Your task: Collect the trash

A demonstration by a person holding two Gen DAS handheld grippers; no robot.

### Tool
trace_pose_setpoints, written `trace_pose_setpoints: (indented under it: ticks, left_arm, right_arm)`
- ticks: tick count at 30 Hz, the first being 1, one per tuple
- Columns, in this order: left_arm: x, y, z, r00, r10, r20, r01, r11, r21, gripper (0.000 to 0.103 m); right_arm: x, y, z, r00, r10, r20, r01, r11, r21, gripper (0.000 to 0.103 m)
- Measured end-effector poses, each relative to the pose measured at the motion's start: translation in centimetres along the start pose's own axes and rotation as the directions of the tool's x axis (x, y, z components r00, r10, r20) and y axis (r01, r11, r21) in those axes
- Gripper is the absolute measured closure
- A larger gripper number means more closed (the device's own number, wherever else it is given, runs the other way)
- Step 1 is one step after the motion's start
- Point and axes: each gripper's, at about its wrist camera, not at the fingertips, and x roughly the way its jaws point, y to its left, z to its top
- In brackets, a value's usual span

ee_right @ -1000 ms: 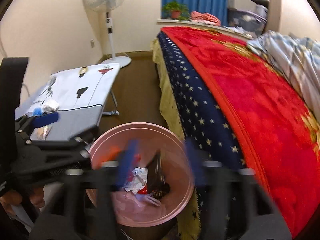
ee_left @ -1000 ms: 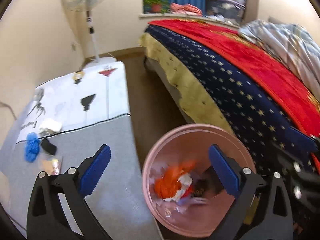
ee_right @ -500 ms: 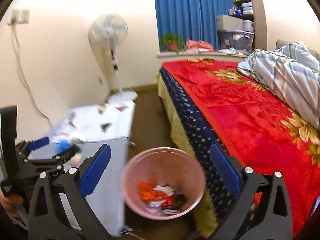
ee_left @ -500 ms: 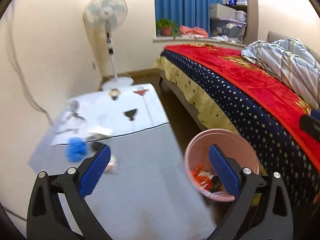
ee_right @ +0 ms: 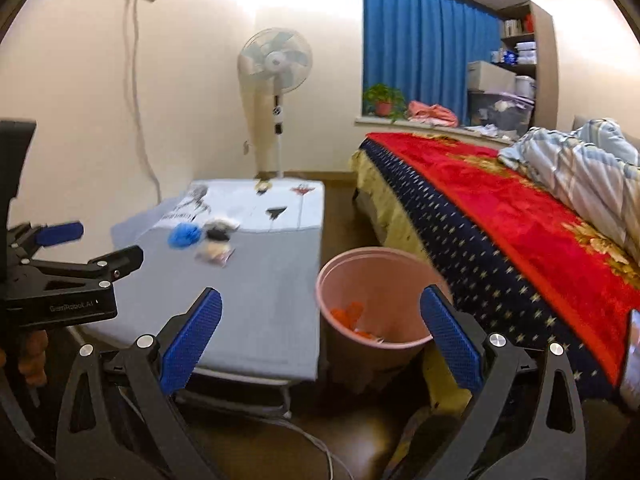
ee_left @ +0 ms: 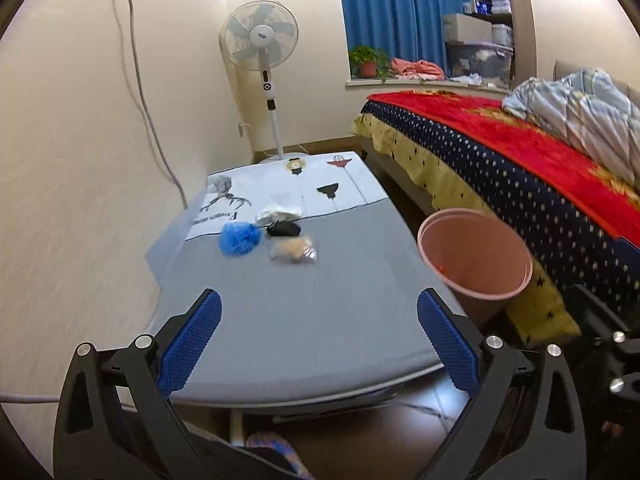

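Trash lies on the grey table (ee_left: 320,320): a crumpled blue piece (ee_left: 239,239), a black piece (ee_left: 284,228), a white wad (ee_left: 278,213) and a clear packet with brown contents (ee_left: 293,251). The pink bin (ee_left: 480,268) stands on the floor between table and bed, with orange trash (ee_right: 352,314) inside. My left gripper (ee_left: 319,312) hangs open over the table's near end, well short of the trash. My right gripper (ee_right: 320,308) is open and empty, near the bin (ee_right: 380,280). The left gripper (ee_right: 100,246) also shows at the right wrist view's left edge.
A bed with a red and navy starred blanket (ee_left: 520,168) runs along the right, close to the bin. A standing fan (ee_left: 260,36) is behind the table. A cable (ee_left: 152,120) hangs down the left wall. A white printed cloth (ee_left: 280,188) covers the table's far end.
Both grippers have pulled back and up from above the bin, so the whole table now shows. The right gripper's jaws have spread wide. The left jaws stayed open.
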Motion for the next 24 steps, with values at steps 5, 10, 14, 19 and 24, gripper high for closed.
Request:
trace_pose_setpoints:
  ticks: [5,10,14,19,24]
  left_arm:
    - [-1.6,1.0,-1.0,1.000,0.016,0.020,-0.015,0.999,-0.030,0.008]
    - [-2.4,1.9,-1.6,0.999,0.042,0.028,-0.041,0.998,-0.055,0.008]
    - [-2.2,2.1,-1.6,0.998,0.056,0.026,-0.054,0.997,-0.060,0.008]
    - [-1.6,2.8,-1.2,0.998,0.064,0.017,-0.062,0.994,-0.084,0.008]
    - [-0.8,4.0,-0.6,0.997,0.081,0.011,-0.079,0.991,-0.110,0.008]
  right_arm:
    - [-0.4,2.0,-0.4,0.999,0.012,0.030,-0.010,0.998,-0.058,0.005]
    - [-0.5,2.6,-0.8,1.000,0.011,0.029,-0.008,0.995,-0.103,0.005]
    - [-0.4,2.4,-0.6,1.000,0.018,0.026,-0.015,0.996,-0.091,0.005]
    - [0.1,2.4,-0.5,1.000,0.022,0.009,-0.021,0.996,-0.082,0.005]
    - [1.1,2.2,-0.3,0.999,0.034,-0.023,-0.035,0.998,-0.058,0.005]
